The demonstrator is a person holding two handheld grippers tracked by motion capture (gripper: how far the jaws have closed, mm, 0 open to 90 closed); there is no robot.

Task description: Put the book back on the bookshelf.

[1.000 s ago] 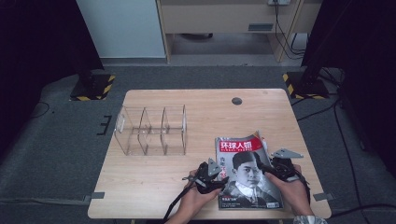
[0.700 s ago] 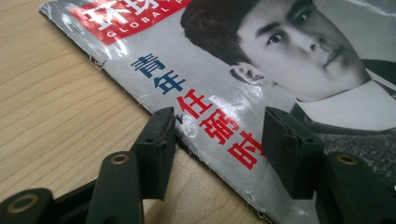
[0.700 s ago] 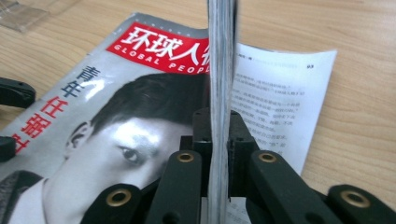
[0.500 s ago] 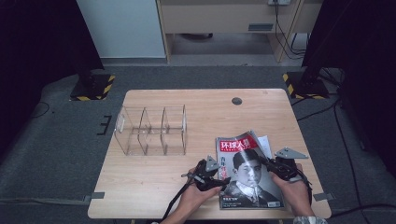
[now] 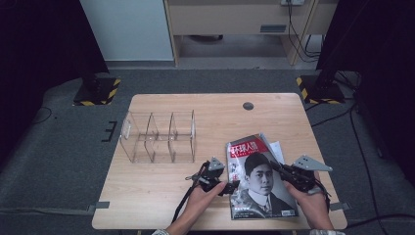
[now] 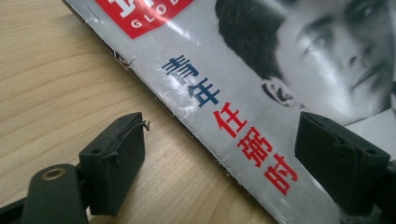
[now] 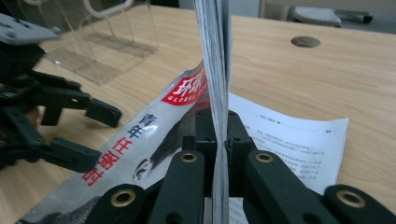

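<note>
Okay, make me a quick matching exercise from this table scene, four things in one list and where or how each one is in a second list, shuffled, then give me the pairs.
1. magazine
2. clear divider rack
3. left gripper
4. right gripper

A. jaws open, straddling the magazine's spine edge
B. empty, on the left part of the table
C. clamped on the page edge
D. right edge lifted, left edge on the table

Pairs: 1-D, 2-B, 3-A, 4-C

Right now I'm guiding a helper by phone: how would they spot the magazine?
On the wooden table, look at the near right part, right of the clear acrylic organizer. The magazine has a red title block and a black-and-white portrait, unlike the white sheet under it.
</note>
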